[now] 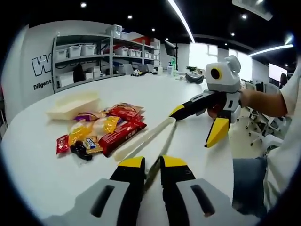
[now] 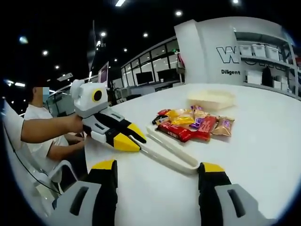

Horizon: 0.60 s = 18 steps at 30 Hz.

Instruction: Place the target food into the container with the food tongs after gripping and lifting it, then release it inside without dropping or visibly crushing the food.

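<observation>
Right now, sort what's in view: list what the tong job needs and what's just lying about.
Job:
- food tongs, held in the left gripper
- wrapped snacks, in a pile
- cream container, behind the pile
- right gripper, open

Just lying about:
- shelf bins
- distant bottles
- office chairs

Grey claw (image 1: 151, 165) bodies, black jaws tipped yellow; person's white short sleeve (image 2: 35, 113), blue jeans
</observation>
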Tool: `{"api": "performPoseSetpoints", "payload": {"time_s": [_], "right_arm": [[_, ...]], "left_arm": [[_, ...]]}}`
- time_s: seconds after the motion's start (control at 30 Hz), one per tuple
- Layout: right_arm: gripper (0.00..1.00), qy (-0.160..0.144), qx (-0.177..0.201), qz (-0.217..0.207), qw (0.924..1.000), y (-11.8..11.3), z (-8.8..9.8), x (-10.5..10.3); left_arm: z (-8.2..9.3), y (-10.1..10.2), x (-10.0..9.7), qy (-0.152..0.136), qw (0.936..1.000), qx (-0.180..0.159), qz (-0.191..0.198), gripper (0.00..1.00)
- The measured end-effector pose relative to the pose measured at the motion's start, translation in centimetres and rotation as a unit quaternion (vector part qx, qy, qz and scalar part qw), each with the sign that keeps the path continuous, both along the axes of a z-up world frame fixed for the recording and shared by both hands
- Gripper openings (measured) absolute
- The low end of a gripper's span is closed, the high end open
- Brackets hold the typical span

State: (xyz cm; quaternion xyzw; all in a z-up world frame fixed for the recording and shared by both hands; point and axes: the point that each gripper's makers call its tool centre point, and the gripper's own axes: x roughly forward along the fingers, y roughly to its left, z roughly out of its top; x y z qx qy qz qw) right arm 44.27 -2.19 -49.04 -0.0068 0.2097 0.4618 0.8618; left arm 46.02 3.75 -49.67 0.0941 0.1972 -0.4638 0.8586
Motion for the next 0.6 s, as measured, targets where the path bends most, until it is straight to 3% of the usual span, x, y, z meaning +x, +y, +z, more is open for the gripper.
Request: {"api": "performPoseSetpoints", "payload": {"time_s": [0.23, 0.3, 0.4, 0.43, 0.6], "right_arm": [[0.69, 0.0, -0.005, 0.005, 1.0, -0.1, 0.0, -0.4], [0.69, 0.002, -0.006, 0.006, 1.0, -0.1, 0.1, -0.4], [0.69, 0.004, -0.011, 0.009, 0.9999, -0.2, 0.1, -0.4], [0.69, 0.008, -0.012, 0.009, 0.9999, -0.3, 0.1, -0.5], [0.69, 0.01, -0.009, 0.005, 0.9999, -0.4, 0.2, -0.5]], "left_arm": [[0.0, -0.1, -0.1, -0.023, 0.9992, 0.013, -0.029, 0.1], [0.0, -0.2, -0.2, -0.043, 0.9976, 0.022, -0.051, 0.09], [0.0, -0.6, -1.0, -0.041, 0.9962, 0.019, -0.075, 0.06], [0.2, -1.1, -1.2, -0.064, 0.9924, 0.022, -0.103, 0.05], [0.0, -1.7, -2.4, -0.06, 0.9904, 0.025, -0.122, 0.01]]}}
